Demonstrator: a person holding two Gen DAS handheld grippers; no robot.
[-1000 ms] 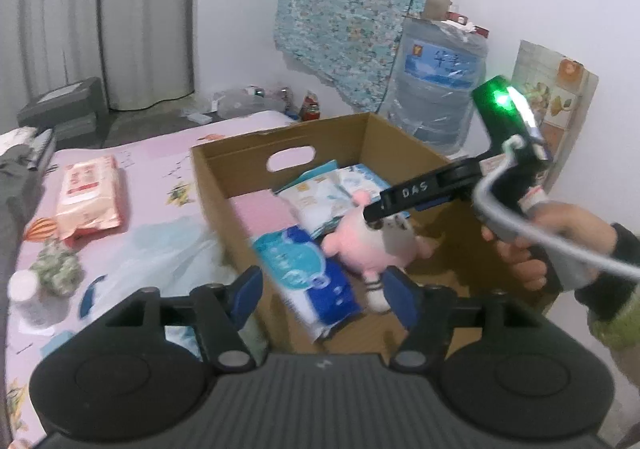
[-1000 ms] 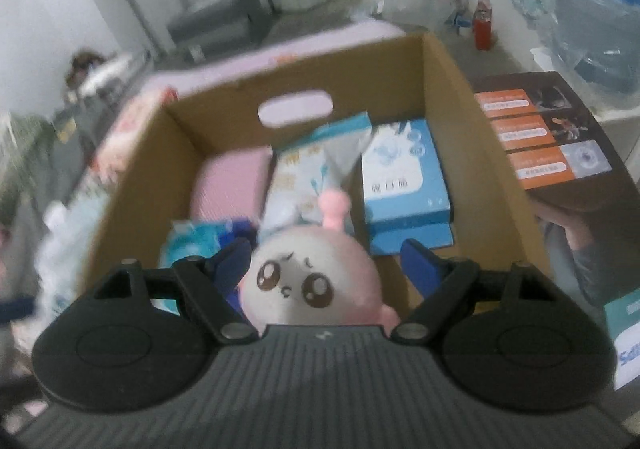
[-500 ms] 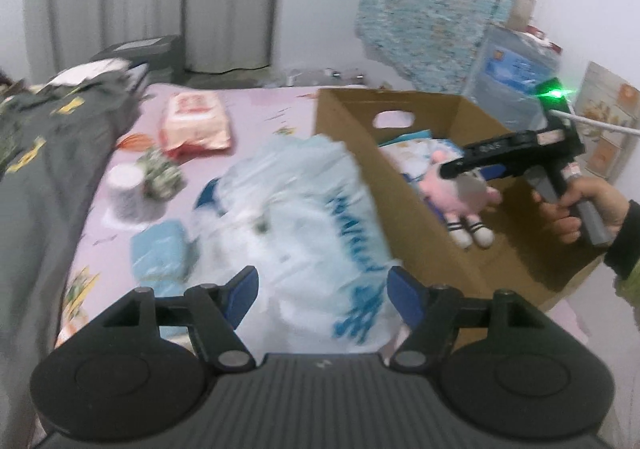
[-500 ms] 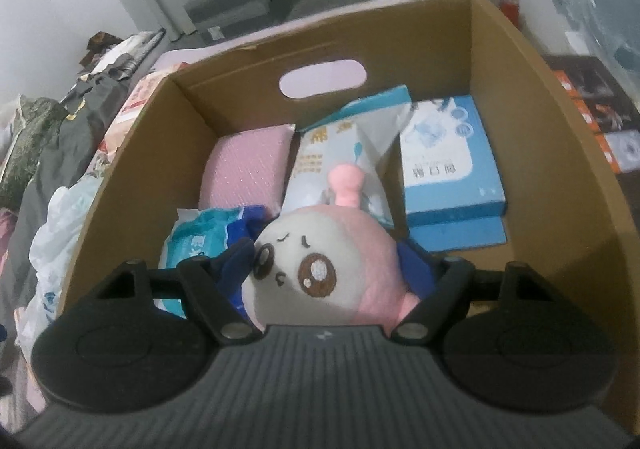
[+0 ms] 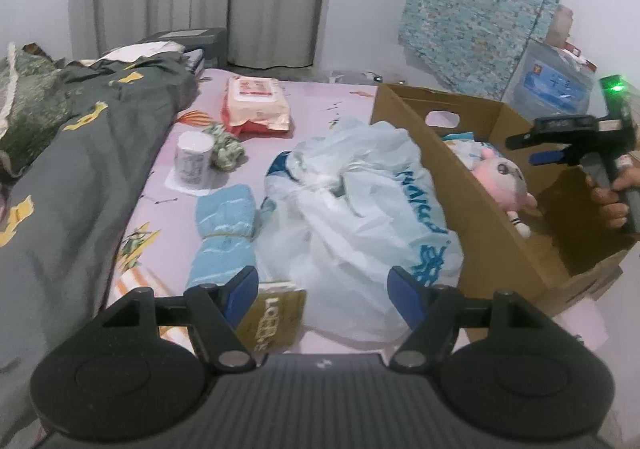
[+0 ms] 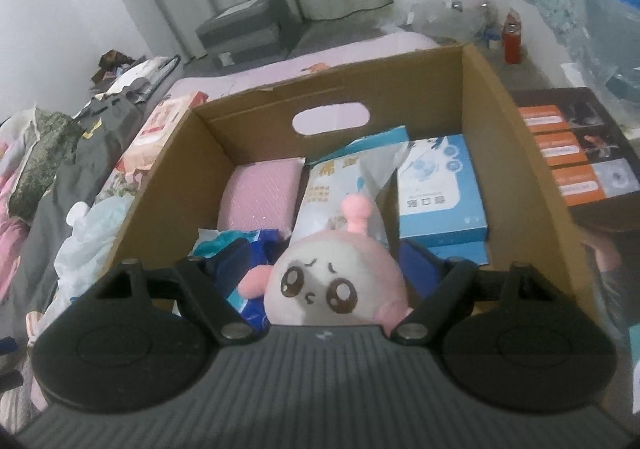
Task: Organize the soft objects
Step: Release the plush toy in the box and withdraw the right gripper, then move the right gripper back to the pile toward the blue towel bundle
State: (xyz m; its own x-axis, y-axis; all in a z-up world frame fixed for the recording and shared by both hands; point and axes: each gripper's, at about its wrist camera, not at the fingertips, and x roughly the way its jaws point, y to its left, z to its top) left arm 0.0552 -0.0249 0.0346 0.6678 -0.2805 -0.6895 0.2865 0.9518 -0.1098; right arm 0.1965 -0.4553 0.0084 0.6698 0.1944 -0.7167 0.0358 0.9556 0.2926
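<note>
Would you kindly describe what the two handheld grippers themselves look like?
Both are black, with a ribbed grey body, two round discs and blue finger pads. Seen from the left gripper, the right gripper has a pistol handle and a green light.

The left wrist view looks from low over the bed [image 5: 320, 105] toward the curtains, the right wrist view peers closely down into the cardboard box [image 6: 520, 153], and both share that box and the pink plush toy [image 5: 502, 185].
</note>
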